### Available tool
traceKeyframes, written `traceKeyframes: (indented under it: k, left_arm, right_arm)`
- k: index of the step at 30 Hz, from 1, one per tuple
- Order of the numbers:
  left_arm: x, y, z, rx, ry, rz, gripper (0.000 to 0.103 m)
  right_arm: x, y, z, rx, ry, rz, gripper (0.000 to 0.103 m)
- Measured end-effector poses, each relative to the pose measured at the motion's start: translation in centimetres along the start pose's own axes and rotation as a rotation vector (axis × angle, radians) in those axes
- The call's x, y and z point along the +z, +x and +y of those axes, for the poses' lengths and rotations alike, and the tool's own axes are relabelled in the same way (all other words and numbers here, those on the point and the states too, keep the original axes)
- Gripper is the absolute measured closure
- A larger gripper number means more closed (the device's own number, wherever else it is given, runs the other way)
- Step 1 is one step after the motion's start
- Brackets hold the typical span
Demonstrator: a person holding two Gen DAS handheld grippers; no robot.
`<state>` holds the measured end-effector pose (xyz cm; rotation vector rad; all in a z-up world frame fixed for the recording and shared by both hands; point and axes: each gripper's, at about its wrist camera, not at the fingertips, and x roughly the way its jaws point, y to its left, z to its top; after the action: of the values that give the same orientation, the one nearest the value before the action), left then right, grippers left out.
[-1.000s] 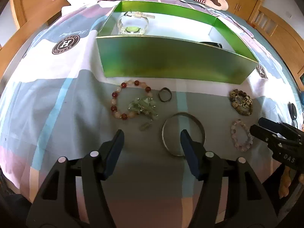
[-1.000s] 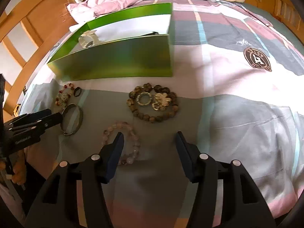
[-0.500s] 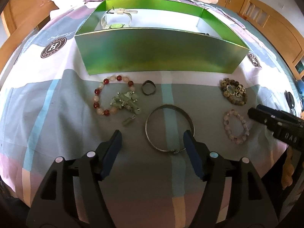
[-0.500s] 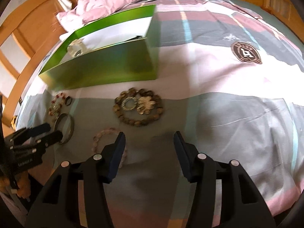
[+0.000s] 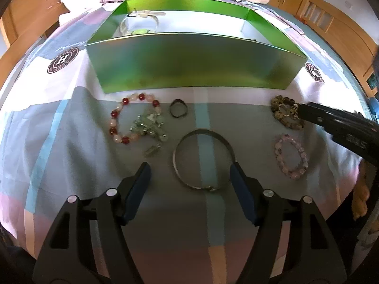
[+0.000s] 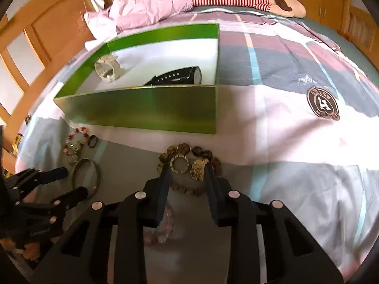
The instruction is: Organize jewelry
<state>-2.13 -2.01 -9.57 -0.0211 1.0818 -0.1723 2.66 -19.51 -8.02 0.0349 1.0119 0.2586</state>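
Since a second ago the right hand-held gripper [image 6: 187,170] has moved away from the pink bead bracelet [image 5: 291,156] to the brown bead bracelet [image 6: 189,168], and its jaws have just been closing; they now stand narrow, one on each side of the gold charms in that bracelet's middle, though whether the pads press on anything cannot be told. Meanwhile the left hand-held gripper [image 5: 190,174] has just been opening and is spread wide, with the near part of the silver bangle [image 5: 203,162] lying on the bed [image 5: 59,142] between its fingers, apart from both pads. Left of the bangle lie the red and white bead bracelet [image 5: 118,123] and a cluster of pale green charms [image 5: 149,127], with a small dark ring [image 5: 178,111] just beyond them. All the loose pieces sit on a grey band of the bedspread in front of the near wall of the green box [image 5: 194,64]. Inside the box a white watch [image 6: 107,68] rests at the far left and a black watch [image 6: 180,77] toward the right, with bare white floor between them. Right of the box and of the brown bracelet the bedspread runs wide to the bed's edge, while crumpled pink bedding [image 6: 146,7] crowds the far left corner.
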Motion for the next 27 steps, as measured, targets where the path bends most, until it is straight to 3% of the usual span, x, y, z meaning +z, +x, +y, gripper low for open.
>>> traceKeyframes:
  k: [3,9,14,17,25,27]
  left_arm:
    - [0.2,0.2,-0.8,0.004,0.022,0.005,0.034]
    - [0.7,1.1,-2.3,0.023,0.054,0.018,0.032]
    - [0.9,1.6,-2.7,0.048,0.066,0.019,0.032]
    - [1.0,1.6,-2.7,0.067,0.075,0.008,0.043]
    - [0.8,0.7,-2.5,0.076,0.076,-0.003,0.043]
    - [0.9,0.1,-2.5,0.068,0.071,-0.013,0.043]
  right_arm:
    - [0.2,0.9,0.1,-0.033,-0.02,0.004,0.082]
    - [0.3,1.3,-0.4,-0.083,-0.014,0.001,0.082]
    - [0.1,1.3,-0.8,-0.062,-0.015,-0.007,0.082]
    - [0.0,1.0,-1.1,-0.041,0.005,-0.015,0.089]
    - [-0.1,-0.3,-2.2,0.029,0.087,-0.037,0.093]
    - [-0.1,-1.1,-2.3,0.037,0.092,-0.053,0.1]
